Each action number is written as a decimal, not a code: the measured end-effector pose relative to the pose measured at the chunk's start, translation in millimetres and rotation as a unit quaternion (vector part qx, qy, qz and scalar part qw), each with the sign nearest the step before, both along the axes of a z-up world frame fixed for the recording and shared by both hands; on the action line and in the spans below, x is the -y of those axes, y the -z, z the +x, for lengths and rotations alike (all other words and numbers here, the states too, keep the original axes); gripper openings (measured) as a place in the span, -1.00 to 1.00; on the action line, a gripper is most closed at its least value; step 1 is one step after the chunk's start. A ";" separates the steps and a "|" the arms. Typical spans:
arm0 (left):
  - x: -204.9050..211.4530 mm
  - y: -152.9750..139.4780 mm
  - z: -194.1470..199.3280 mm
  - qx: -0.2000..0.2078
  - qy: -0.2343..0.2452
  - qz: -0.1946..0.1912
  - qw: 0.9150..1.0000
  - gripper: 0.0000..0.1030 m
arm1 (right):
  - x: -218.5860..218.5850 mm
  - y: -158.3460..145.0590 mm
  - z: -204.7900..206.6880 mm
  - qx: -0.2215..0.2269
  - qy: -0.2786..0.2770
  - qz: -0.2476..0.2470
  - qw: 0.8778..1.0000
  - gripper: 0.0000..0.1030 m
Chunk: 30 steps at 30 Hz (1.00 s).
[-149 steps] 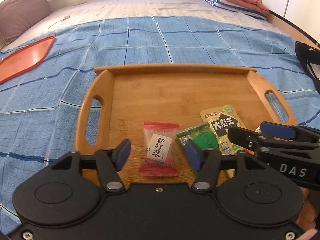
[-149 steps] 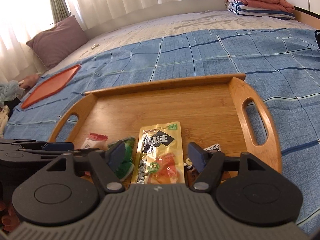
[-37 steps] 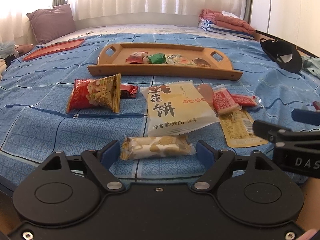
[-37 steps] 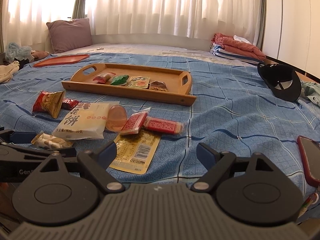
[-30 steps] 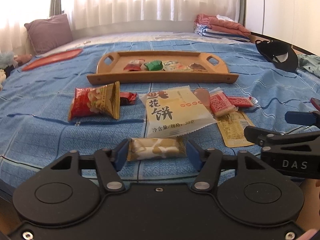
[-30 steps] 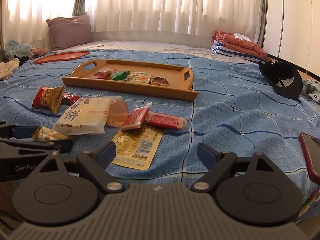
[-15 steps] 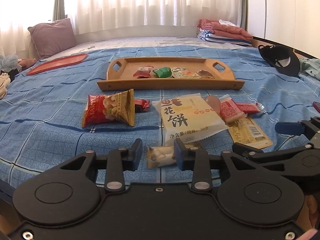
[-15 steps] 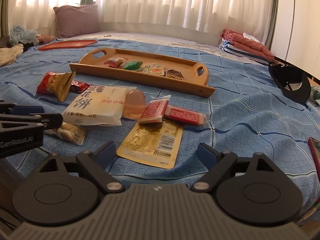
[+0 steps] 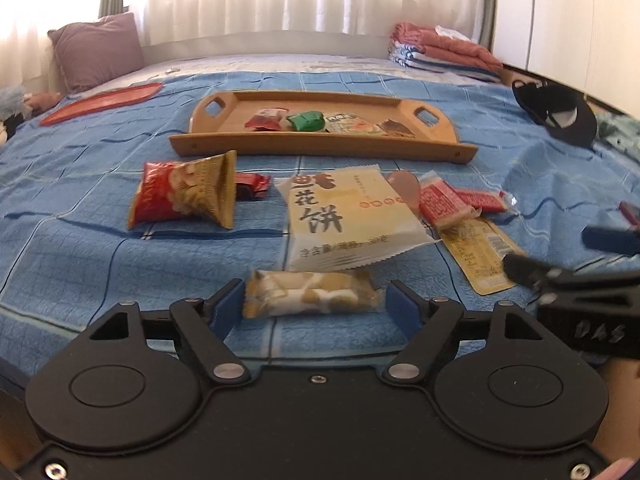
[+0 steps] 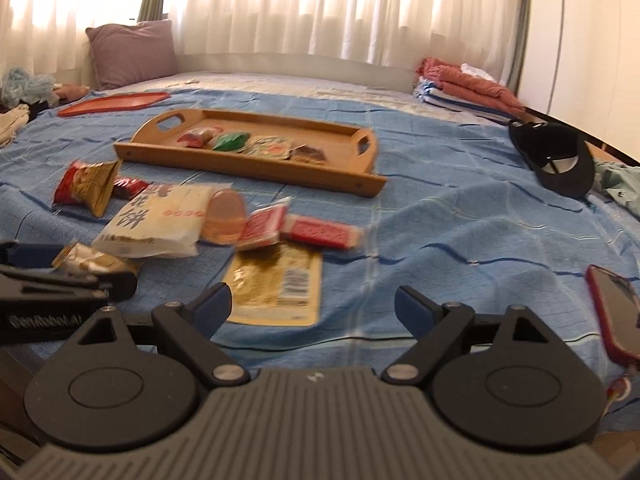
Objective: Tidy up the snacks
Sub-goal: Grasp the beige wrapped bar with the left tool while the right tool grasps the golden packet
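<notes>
The left gripper (image 9: pixel 314 307), jaws just reopened, stood spread astride the nougat bar (image 9: pixel 310 299) nearest the wooden tray (image 9: pixel 320 145); a centred, firm pinch was advisable, while the right gripper (image 10: pixel 313 305) gaped empty.

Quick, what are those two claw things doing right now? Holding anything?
Left gripper: jaws just opened; the nougat bar lies between them, not pinched.
Right gripper: open, holding nothing.

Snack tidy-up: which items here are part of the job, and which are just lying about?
Job: wooden tray, nougat bar between the left gripper pads, pastry packet, peanut bag, red wafer packs.

Clutter: black cap, phone, pillow, folded laundry.
</notes>
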<state>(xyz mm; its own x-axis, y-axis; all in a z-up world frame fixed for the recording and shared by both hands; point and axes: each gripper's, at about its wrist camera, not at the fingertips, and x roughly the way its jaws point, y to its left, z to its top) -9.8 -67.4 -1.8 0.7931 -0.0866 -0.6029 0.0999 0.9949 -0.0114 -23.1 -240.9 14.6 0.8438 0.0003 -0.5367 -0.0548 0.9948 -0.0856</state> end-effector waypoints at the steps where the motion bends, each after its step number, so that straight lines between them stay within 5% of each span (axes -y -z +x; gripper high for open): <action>1: 2.3 0.8 0.8 0.001 0.002 0.002 1.000 0.36 | 2.5 -1.2 0.2 0.001 0.004 0.002 1.000 0.81; 8: 0.7 -2.3 -6.7 0.009 0.011 0.004 1.000 0.09 | -2.9 2.3 7.8 -0.007 -0.002 0.019 1.000 0.81; 23: -40.9 -23.2 -4.9 0.027 -0.034 0.003 0.999 0.09 | -34.3 21.3 48.0 -0.025 0.011 0.007 1.000 0.81; 30: -44.2 -26.3 -2.0 0.032 -0.035 -0.001 0.999 0.09 | -35.9 18.3 35.0 -0.028 0.003 0.001 1.000 0.32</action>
